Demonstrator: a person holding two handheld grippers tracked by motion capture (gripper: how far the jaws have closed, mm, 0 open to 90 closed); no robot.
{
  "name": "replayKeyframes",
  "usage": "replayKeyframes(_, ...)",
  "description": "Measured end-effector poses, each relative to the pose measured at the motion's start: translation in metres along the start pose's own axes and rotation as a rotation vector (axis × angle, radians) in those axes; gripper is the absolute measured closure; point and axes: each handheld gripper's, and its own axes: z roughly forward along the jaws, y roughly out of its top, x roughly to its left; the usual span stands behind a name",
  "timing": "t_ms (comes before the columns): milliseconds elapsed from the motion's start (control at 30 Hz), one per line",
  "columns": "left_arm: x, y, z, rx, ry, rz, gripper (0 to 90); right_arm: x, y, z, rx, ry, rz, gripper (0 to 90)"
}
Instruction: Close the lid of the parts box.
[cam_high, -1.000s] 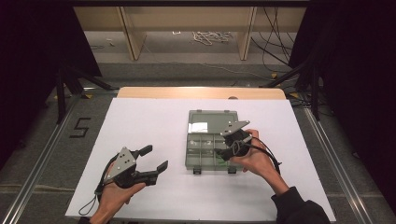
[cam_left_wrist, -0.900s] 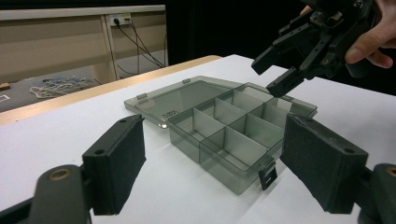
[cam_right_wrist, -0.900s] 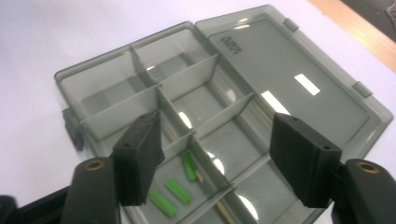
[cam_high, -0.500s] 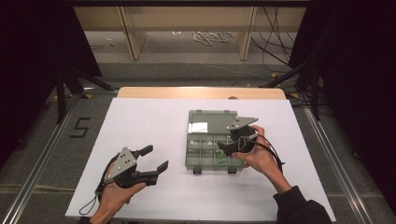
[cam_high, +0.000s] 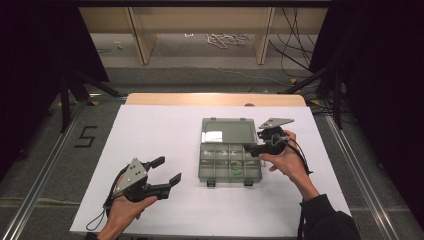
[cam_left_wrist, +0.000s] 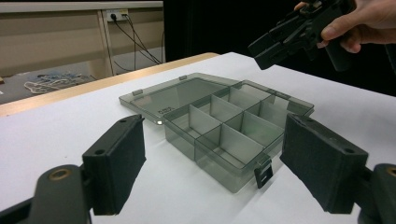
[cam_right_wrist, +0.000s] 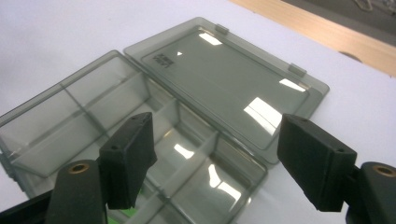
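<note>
A bench (cam_high: 150, 135) with a white top and a bare wooden strip along its far edge carries one thing: a smoky clear compartment box (cam_high: 230, 162) lying open, its lid (cam_high: 229, 131) flat on the white surface. The box sits just beside the right hand-held gripper (cam_high: 252, 147) and well apart from the left hand-held gripper (cam_high: 167, 170).

Right claw (cam_high: 253, 148) hovers, spread, over open box (cam_high: 227, 150).

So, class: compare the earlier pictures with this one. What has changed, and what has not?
The right claw has drawn back to the right across the open compartment box, its jaws having just been opening, nothing between them. The left claw stayed put, open, and the box's lid lies flat as before.
</note>
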Motion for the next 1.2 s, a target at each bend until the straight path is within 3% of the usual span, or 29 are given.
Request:
replayKeyframes(67,0.000,0.000,0.002,0.001,-0.001,-0.013,20.9,-0.011,-0.001,0.000,-0.015,0.021,0.034,28.3)
replayKeyframes(100,0.000,0.000,0.004,-0.003,-0.004,-0.029,20.9,-0.015,-0.002,0.002,-0.030,0.019,0.024,28.3)
replayKeyframes(133,0.000,0.000,0.005,0.005,-0.004,-0.021,20.9,-0.020,-0.002,0.001,-0.020,0.020,0.059,28.3)
replayKeyframes(167,-0.001,0.000,0.007,0.007,-0.005,-0.038,20.9,-0.024,-0.002,0.002,-0.021,0.028,0.063,28.3)
replayKeyframes(200,-0.001,0.000,0.009,0.009,-0.011,-0.042,20.9,-0.025,-0.002,0.002,-0.009,0.028,0.124,28.3)
replayKeyframes(300,-0.002,0.001,0.015,0.026,-0.010,-0.023,20.9,-0.034,-0.003,0.006,-0.014,0.030,0.161,28.9)
replayKeyframes(333,-0.003,0.002,0.017,0.032,-0.004,-0.022,21.0,-0.037,-0.004,0.008,-0.026,0.026,0.139,28.9)
replayKeyframes(400,-0.004,0.003,0.022,0.042,-0.003,-0.012,21.0,-0.036,-0.003,0.010,0.017,0.024,0.194,28.5)
replayKeyframes(433,-0.004,0.004,0.025,0.048,-0.004,-0.006,21.1,-0.038,-0.003,0.013,-0.011,0.011,0.180,28.5)
replayKeyframes(467,-0.005,0.004,0.028,0.054,-0.003,-0.013,21.1,-0.040,0.000,0.012,0.005,0.009,0.190,28.5)
replayKeyframes(600,-0.008,0.006,0.039,0.087,-0.011,-0.012,21.5,-0.048,0.006,0.013,-0.039,0.023,0.210,28.5)
replayKeyframes(667,-0.008,0.007,0.046,0.108,-0.017,0.001,21.9,-0.052,0.008,0.015,-0.036,0.027,0.224,28.5)
replayKeyframes(700,-0.009,0.007,0.049,0.124,-0.015,-0.024,22.3,-0.052,0.009,0.016,-0.028,0.028,0.240,28.5)
replayKeyframes(733,-0.009,0.007,0.052,0.136,-0.020,-0.020,22.9,-0.054,0.009,0.019,-0.038,0.028,0.238,28.5)
replayKeyframes(767,-0.008,0.007,0.054,0.146,-0.026,-0.007,23.3,-0.054,0.009,0.020,-0.016,0.034,0.259,28.5)
replayKeyframes(900,-0.009,0.007,0.066,0.190,-0.027,-0.026,23.4,-0.057,0.008,0.029,-0.019,0.053,0.276,28.5)
replayKeyframes(933,-0.010,0.007,0.069,0.202,-0.021,-0.028,23.5,-0.056,0.009,0.029,0.025,0.043,0.296,28.5)
replayKeyframes(967,-0.009,0.007,0.070,0.210,-0.020,-0.022,24.0,-0.057,0.008,0.034,0.004,0.048,0.304,28.5)
replayKeyframes(1000,-0.009,0.007,0.073,0.216,-0.019,-0.023,24.2,-0.057,0.008,0.034,0.025,0.043,0.325,28.5)
replayKeyframes(1067,-0.010,0.007,0.078,0.233,-0.019,-0.016,24.2,-0.061,0.007,0.038,0.031,0.044,0.299,28.5)
replayKeyframes(1100,-0.009,0.007,0.079,0.240,-0.023,-0.012,24.3,-0.060,0.006,0.040,0.049,0.031,0.326,28.5)
replayKeyframes(1133,-0.010,0.007,0.081,0.250,-0.023,-0.010,24.5,-0.063,0.005,0.042,0.033,0.033,0.299,28.5)
replayKeyframes(1167,-0.011,0.006,0.084,0.265,-0.019,-0.028,25.1,-0.064,0.005,0.043,0.040,0.031,0.297,28.5)
replayKeyframes(1200,-0.010,0.006,0.085,0.276,-0.021,-0.016,25.8,-0.064,0.004,0.044,0.048,0.033,0.299,28.5)
